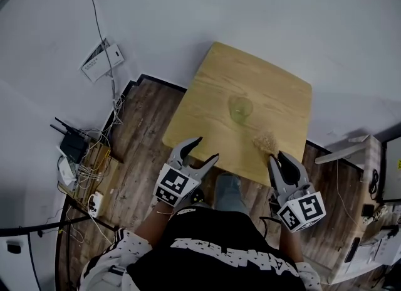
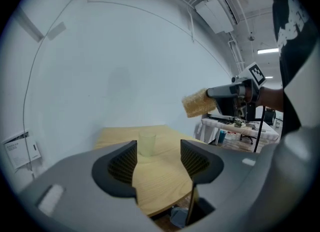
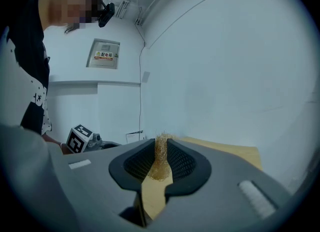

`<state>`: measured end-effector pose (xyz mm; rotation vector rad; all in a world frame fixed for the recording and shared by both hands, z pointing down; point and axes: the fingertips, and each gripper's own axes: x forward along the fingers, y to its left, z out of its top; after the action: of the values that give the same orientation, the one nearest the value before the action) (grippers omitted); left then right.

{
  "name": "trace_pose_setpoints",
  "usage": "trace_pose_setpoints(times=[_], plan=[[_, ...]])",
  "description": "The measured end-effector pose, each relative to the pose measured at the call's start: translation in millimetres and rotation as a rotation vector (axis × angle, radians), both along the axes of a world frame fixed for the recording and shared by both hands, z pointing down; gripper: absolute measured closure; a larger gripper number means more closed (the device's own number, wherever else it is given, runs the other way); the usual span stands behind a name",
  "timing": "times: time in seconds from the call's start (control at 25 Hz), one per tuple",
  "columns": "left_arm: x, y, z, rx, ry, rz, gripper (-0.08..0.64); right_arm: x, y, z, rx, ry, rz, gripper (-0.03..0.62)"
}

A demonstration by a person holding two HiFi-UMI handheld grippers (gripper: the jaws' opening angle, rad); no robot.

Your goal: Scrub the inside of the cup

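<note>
A clear, greenish plastic cup (image 1: 240, 109) stands upright near the middle of the small wooden table (image 1: 207, 89). In the left gripper view the cup (image 2: 147, 142) shows beyond the open jaws, apart from them. My left gripper (image 1: 208, 148) hovers at the table's near left edge, open, nothing between its pads. My right gripper (image 1: 273, 152) is shut on a tan scrubbing sponge (image 1: 265, 140) at the near right edge. The sponge (image 3: 161, 157) is squeezed thin between the pads. From the left gripper view, the sponge (image 2: 199, 103) is seen sticking out of the right gripper (image 2: 216, 93).
The table stands in a white-walled corner on a wood floor (image 1: 138, 152). A router and tangled cables (image 1: 78, 148) lie on the floor at the left. A white box (image 1: 102, 61) leans by the wall. A cluttered bench (image 2: 240, 128) stands at the right.
</note>
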<state>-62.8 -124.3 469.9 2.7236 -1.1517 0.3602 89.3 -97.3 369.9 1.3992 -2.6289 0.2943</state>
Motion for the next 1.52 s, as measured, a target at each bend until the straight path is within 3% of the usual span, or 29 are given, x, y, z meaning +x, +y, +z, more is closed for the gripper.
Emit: trace_pose_setpoints(times=[0.24,0.52,1.16,1.32,1.52], plan=[[9,-20,9,0.014,-0.035,0.008,0.291,2,-27,0,0.000,0.000,-0.020,0.506],[16,-45,18,0.001,-0.007,-0.013,0.288,7,-51,1,-0.014,0.007,-0.041,0.506],[58,-85,62,-0.064,-0.025,0.055,0.265,44,-68,5,-0.047,0.033,0.027,0.506],[64,-95,73,-0.090,-0.007,0.045,0.241,51,-69,7,-0.056,0.032,0.040,0.506],[66,-107,88,-0.114,-0.039,0.026,0.215,53,-72,14,-0.077,0.032,0.035,0.506]])
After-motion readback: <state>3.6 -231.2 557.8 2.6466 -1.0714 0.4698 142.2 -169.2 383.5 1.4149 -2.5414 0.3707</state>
